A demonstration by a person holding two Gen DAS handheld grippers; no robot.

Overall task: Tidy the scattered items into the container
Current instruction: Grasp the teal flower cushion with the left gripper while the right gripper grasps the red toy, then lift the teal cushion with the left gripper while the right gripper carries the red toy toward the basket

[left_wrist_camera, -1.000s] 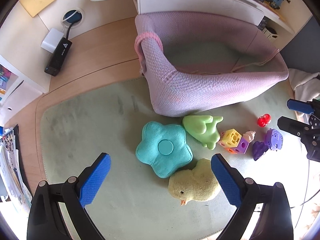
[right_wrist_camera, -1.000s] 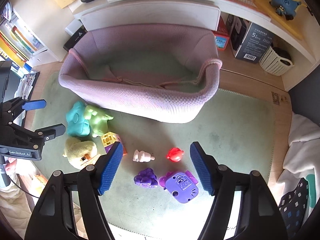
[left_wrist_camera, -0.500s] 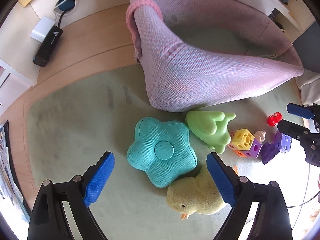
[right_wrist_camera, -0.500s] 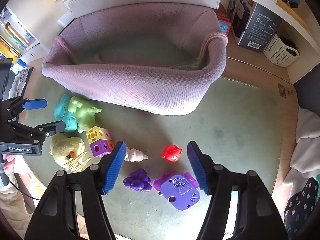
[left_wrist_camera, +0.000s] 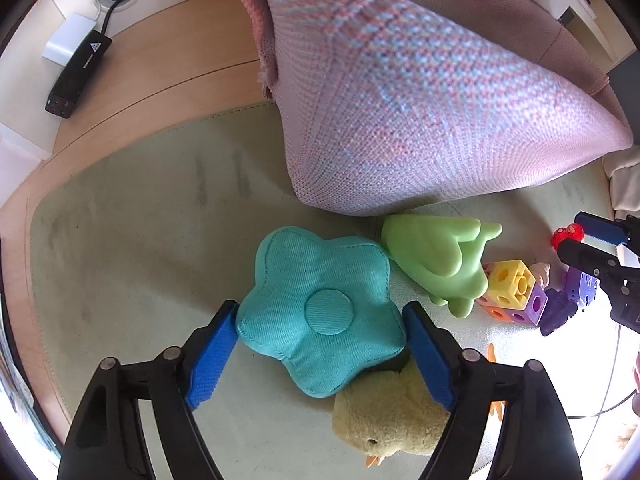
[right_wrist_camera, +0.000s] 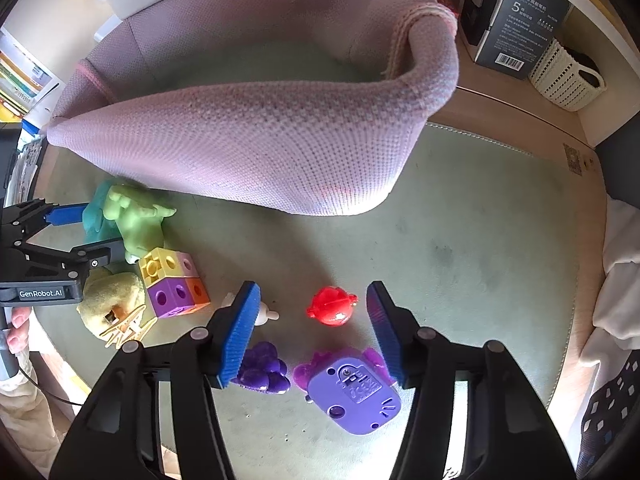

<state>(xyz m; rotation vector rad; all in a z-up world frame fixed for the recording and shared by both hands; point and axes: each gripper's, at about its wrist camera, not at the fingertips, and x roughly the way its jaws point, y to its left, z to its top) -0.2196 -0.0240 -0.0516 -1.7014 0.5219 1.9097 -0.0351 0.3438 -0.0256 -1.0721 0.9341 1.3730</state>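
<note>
A pink knitted basket [left_wrist_camera: 400, 92] stands on a green rug; it also shows in the right wrist view [right_wrist_camera: 256, 148]. My left gripper [left_wrist_camera: 320, 344] is open, its blue pads on either side of a teal flower cushion [left_wrist_camera: 320, 316]. A yellow plush chick [left_wrist_camera: 392, 416] lies under the right pad. A green soft toy [left_wrist_camera: 440, 260] and a coloured cube block [left_wrist_camera: 516, 292] lie to the right. My right gripper [right_wrist_camera: 312, 332] is open, low over the rug, with a red toy [right_wrist_camera: 330, 306] between its pads. Purple grapes [right_wrist_camera: 262, 368] and a purple toy [right_wrist_camera: 352, 388] lie below it.
The green rug [right_wrist_camera: 480, 248] lies on a wooden floor [left_wrist_camera: 160, 64]. A black power brick [left_wrist_camera: 78, 74] sits at the far left. A dark box [right_wrist_camera: 516, 16] and a white basket [right_wrist_camera: 564, 76] stand behind the rug. A small white toy [right_wrist_camera: 264, 314] lies by the right gripper's left pad.
Both grippers have come down and forward. The left one now brackets the teal cushion and its jaws have narrowed. The right one now has the red toy between its pads.
</note>
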